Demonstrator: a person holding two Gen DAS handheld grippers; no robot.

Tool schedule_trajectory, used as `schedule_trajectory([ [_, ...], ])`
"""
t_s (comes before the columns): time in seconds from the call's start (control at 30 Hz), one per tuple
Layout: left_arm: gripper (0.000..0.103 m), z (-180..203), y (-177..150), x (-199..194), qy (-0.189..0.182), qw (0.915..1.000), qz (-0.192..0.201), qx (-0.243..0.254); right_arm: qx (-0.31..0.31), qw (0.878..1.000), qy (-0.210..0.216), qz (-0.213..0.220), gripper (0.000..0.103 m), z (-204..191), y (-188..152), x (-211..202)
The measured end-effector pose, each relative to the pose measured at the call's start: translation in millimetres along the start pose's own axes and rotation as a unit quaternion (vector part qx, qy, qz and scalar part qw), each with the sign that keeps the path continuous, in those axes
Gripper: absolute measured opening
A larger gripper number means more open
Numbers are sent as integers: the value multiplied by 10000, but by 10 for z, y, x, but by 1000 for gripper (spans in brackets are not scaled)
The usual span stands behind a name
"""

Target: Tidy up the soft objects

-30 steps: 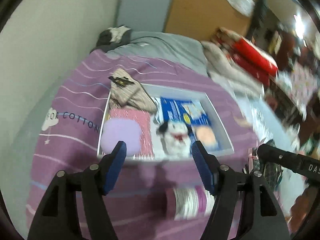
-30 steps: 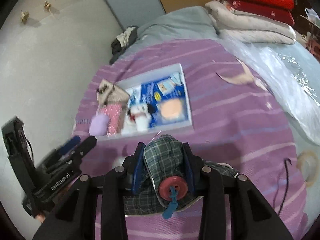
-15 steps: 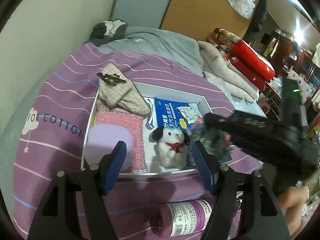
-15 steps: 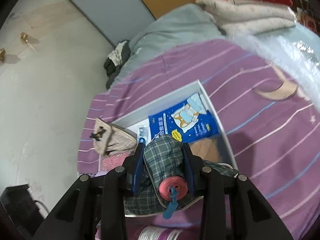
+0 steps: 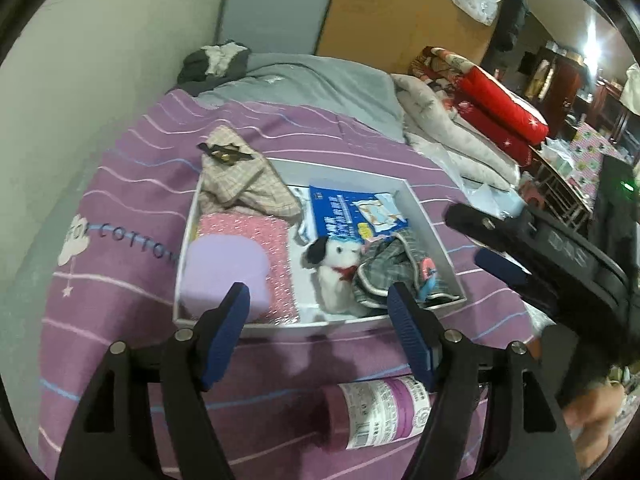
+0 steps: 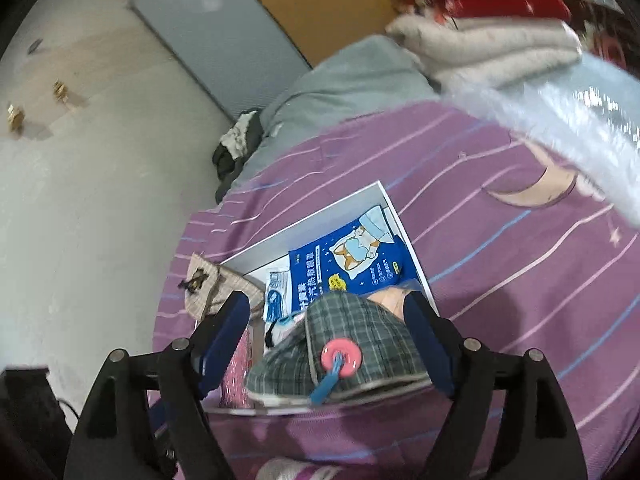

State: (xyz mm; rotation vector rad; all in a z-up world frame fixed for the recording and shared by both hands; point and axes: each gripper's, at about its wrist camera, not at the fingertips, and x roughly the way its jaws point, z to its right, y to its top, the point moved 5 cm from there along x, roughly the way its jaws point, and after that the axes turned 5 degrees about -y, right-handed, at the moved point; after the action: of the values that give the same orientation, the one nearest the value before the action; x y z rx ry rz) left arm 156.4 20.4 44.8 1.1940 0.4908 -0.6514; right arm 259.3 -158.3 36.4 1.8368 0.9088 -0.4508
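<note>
My right tool [image 6: 326, 322] is spread wide, gripping nothing; the green plaid cloth item [image 6: 344, 350] lies loose between its fingers in the white tray [image 5: 424, 216], right-hand side, just beside the plush dog [image 5: 334, 268]. From the right wrist view the cloth hides most of the dog and the tray's near corner. My left tool [image 5: 320, 312] hangs released, empty, over the tray's front rim; its fingers block part of the lavender cushion [image 5: 224, 268]. The blue packet [image 6: 348, 260] sits behind the cloth. A labelled bottle [image 5: 376, 412] lies half-hidden below the left tool. The tray rests on a purple striped bed cover [image 5: 132, 168]; folded red blankets [image 5: 496, 108] are stacked beyond.
</note>
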Motion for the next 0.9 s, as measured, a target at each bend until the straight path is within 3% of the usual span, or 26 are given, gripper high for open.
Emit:
schedule_trajectory([
  [0.17,72,-34,-143,-105,350,9991,81,229,-413,9991,70,-65,80,-24,-299,-211],
  [0.33,72,-79,-267,-238,223,9997,121,61,-952,9949,-264,211,80,-7,-582,-434],
  [0.47,72,-34,-373,-273,404,9986,238,243,-1097,9921,-415,439,80,49,-803,-576],
  [0.7,72,-27,-727,-84,587,9973,69,426,-1278,9878,-741,496,80,114,-1159,-502],
  [0.9,72,-37,-717,-197,648,9963,384,421,-1396,9843,-916,565,80,97,-1223,-502],
])
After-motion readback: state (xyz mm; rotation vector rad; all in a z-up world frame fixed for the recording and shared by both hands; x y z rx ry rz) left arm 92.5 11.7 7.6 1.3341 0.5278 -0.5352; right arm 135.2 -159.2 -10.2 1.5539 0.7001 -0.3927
